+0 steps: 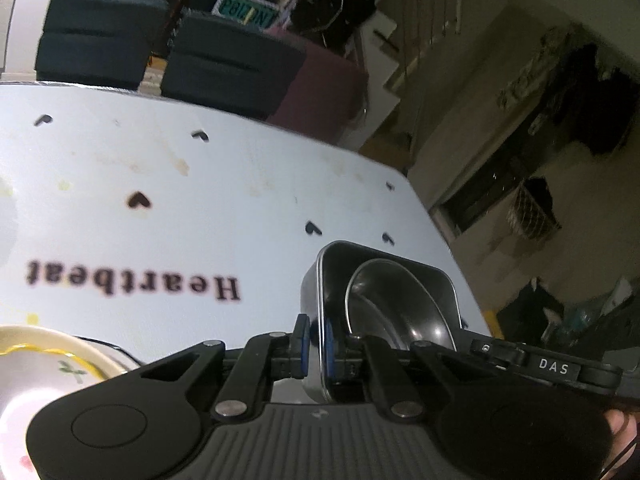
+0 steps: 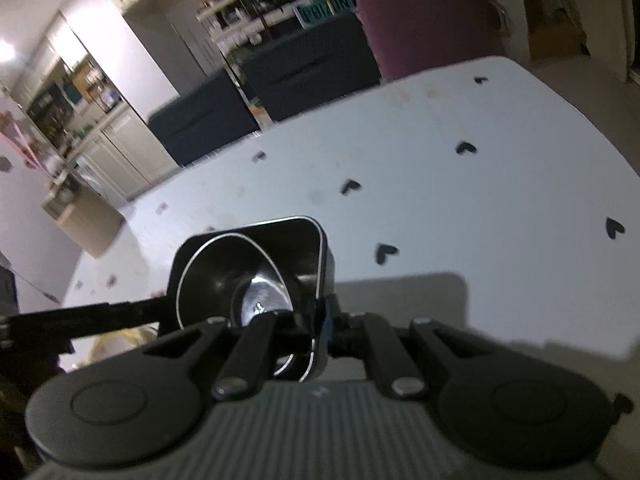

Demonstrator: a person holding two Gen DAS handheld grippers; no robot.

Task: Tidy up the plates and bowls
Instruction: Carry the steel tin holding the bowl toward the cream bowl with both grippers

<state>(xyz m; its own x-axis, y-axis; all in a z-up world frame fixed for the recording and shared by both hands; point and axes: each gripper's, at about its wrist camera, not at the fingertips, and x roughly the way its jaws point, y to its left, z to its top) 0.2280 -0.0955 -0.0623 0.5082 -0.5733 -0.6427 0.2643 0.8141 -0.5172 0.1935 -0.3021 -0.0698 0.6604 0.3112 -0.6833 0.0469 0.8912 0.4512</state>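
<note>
A square steel tin with a round steel bowl tilted inside it hangs between both grippers over the white table. My left gripper is shut on the tin's left wall, one blue pad on each side of it. In the right wrist view my right gripper is shut on the right wall of the same tin, with the bowl beside its fingers. A cream plate with a yellow rim and a flower print lies at the lower left of the left wrist view.
The tablecloth bears small black hearts and the word "Heartbeat". Dark upholstered seats and a maroon block stand past the far edge. The table's right edge drops to a cluttered floor. Kitchen cabinets stand at the left.
</note>
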